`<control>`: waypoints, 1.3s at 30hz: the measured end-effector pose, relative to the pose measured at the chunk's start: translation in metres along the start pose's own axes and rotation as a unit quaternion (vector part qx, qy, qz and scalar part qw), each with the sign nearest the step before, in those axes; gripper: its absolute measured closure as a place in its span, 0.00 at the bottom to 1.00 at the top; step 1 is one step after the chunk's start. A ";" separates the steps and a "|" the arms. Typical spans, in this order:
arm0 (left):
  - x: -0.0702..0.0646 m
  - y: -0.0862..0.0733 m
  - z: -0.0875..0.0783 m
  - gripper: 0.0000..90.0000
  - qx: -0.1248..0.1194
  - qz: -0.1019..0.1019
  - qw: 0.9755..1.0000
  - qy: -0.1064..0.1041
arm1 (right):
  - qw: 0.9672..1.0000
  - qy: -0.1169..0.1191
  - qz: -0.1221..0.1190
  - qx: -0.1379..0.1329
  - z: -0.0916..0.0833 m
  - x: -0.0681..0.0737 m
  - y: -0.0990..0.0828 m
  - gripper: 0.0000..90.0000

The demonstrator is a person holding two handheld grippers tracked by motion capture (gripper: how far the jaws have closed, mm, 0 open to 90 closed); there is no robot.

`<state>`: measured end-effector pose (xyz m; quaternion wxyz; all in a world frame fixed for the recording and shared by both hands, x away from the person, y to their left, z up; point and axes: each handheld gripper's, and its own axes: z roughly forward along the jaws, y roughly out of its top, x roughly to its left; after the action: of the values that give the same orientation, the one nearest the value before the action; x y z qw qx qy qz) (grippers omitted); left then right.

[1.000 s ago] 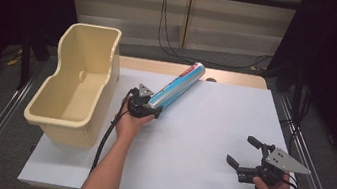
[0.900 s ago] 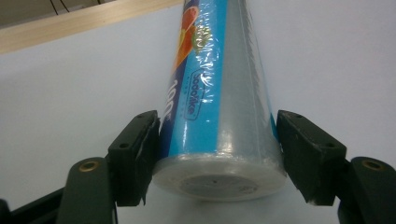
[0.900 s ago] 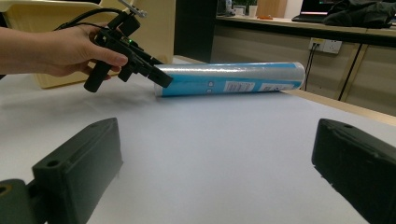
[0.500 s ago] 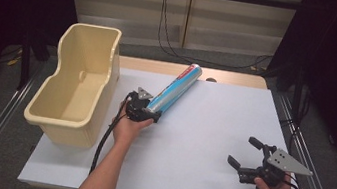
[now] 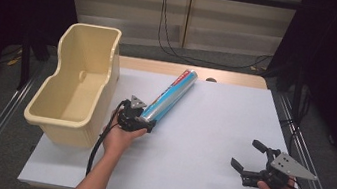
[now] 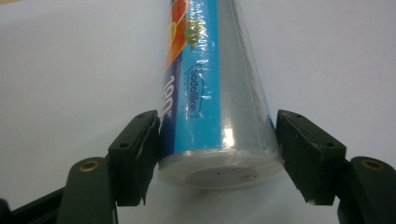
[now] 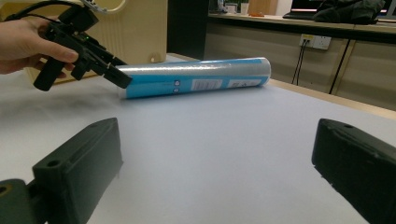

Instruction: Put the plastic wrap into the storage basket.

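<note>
A long blue and silver roll of film (image 5: 168, 97) lies slanted across the white table, its far end pointing toward the back edge. My left gripper (image 5: 144, 121) is shut on the roll's near end. In the left gripper view both pads press the sides of the roll (image 6: 210, 93), and its round end cap faces the camera. The right gripper view shows the roll (image 7: 196, 77) side-on, with the left gripper (image 7: 119, 77) clamped on its left end. My right gripper (image 5: 245, 153) hovers open at the front right, well apart from the roll, with nothing between its jaws.
A tall beige plastic tub (image 5: 109, 73) stands at the table's left edge, close beside my left hand; the right gripper view catches it (image 7: 140, 28) behind the roll. A wooden strip (image 5: 239, 79) runs along the back. Cables trail from both grippers.
My left gripper, still clamped on the roll, has drawn back toward the front of the table, and the roll has slid along with it. The right gripper has stayed in place.
</note>
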<state>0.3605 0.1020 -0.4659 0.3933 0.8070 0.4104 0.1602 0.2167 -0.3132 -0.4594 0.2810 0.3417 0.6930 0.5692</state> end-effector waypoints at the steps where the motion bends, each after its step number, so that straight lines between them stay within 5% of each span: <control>1: -0.001 -0.002 -0.003 0.36 0.000 -0.002 1.000 0.000 | 1.000 -0.001 0.000 0.000 -0.001 0.000 0.000 0.01; 15: -0.010 -0.035 -0.044 0.36 -0.013 -0.008 1.000 -0.011 | 1.000 -0.005 -0.003 0.005 -0.002 0.001 -0.001 0.01; 27: -0.012 -0.039 -0.050 0.36 -0.011 -0.020 1.000 -0.010 | 1.000 0.001 -0.006 0.007 0.001 0.002 -0.001 0.01; 39: -0.011 -0.055 -0.074 0.36 -0.003 -0.022 1.000 -0.021 | 1.000 -0.002 -0.006 0.006 0.001 0.002 -0.001 0.01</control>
<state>0.2815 0.1495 -0.4601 0.4073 0.7997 0.4197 0.1358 0.2157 -0.3111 -0.4600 0.2840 0.3402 0.6979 0.5627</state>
